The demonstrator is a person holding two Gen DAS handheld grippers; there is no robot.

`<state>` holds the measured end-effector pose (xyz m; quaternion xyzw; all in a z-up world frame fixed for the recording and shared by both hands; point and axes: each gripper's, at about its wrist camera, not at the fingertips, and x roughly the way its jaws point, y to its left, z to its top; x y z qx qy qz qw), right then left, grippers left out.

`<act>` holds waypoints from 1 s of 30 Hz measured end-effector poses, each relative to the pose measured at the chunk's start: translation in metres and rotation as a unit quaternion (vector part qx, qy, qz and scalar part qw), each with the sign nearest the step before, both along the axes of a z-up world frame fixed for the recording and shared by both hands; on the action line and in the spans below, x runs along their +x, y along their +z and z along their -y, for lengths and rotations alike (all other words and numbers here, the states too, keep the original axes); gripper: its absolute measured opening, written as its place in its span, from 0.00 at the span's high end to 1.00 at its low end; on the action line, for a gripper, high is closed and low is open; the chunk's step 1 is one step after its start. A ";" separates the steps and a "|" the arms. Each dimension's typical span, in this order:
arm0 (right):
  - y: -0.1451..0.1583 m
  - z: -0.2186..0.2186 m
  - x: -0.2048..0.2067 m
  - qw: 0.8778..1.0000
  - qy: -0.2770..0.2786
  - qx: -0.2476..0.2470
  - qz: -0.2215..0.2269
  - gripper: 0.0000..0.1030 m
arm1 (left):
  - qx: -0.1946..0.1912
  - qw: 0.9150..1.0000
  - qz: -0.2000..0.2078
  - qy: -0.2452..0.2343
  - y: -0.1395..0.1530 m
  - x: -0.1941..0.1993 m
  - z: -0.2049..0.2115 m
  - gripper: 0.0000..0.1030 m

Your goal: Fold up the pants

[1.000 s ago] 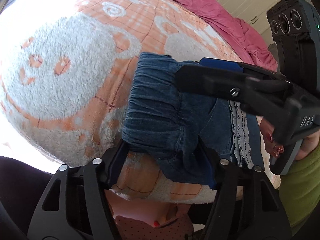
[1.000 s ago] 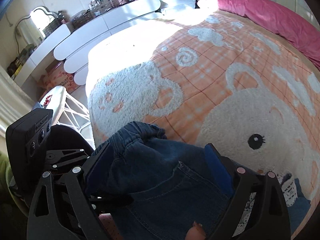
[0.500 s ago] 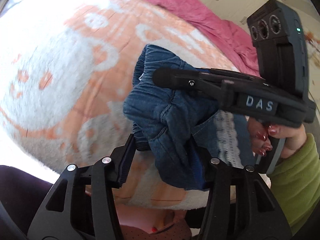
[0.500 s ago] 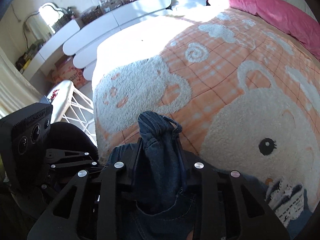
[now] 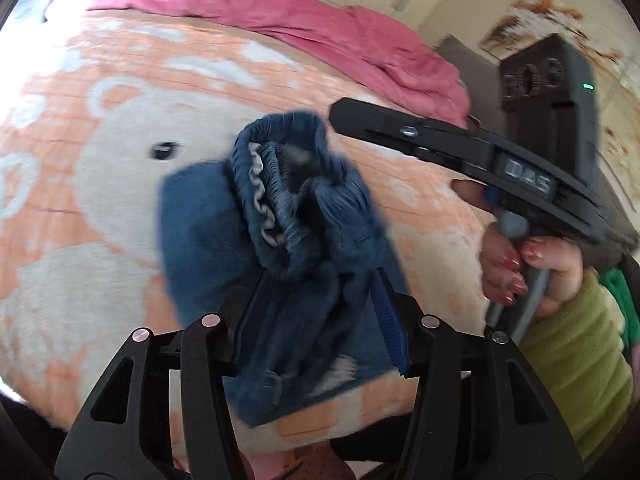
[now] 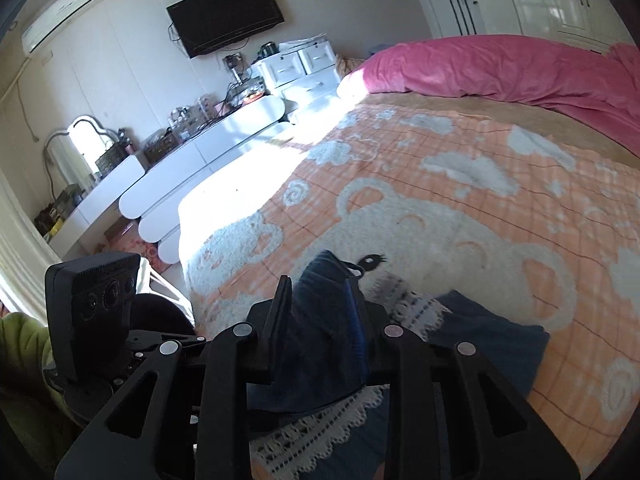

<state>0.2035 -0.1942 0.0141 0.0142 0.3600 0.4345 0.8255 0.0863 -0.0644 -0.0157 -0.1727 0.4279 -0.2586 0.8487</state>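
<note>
The blue denim pants (image 5: 304,216) are raised off the orange bear-print blanket (image 5: 120,128), waistband bunched and uppermost; in the right wrist view the lower portion, with white lace trim (image 6: 320,436), trails onto the blanket at 4 o'clock from the grippers. The left gripper (image 5: 316,312) is partly closed, both pads pressing a thick fold of denim. The right gripper (image 6: 320,312) stands narrower, clamped on a second denim fold. In the left wrist view, the right gripper body lies at 2 o'clock of the waistband, carried by a hand (image 5: 528,268) in a green sleeve (image 5: 576,364). A pink duvet (image 6: 500,68) lies across the far bed edge at 12 o'clock. A wall-mounted television (image 6: 226,16) hangs at 11 o'clock.
</note>
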 end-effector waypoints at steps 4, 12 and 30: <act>-0.022 0.053 -0.001 0.996 -0.081 0.009 -0.019 0.65 | -0.018 0.999 0.008 -0.049 -0.003 -0.010 0.005 0.57; -0.023 0.049 -0.018 0.994 -0.097 0.019 -0.045 0.39 | 0.051 0.996 0.051 0.057 0.003 -0.001 -0.046 0.57; -0.044 0.041 -0.056 0.991 -0.115 -0.005 -0.067 0.76 | 0.077 0.994 0.046 0.069 -0.009 0.017 -0.048 0.57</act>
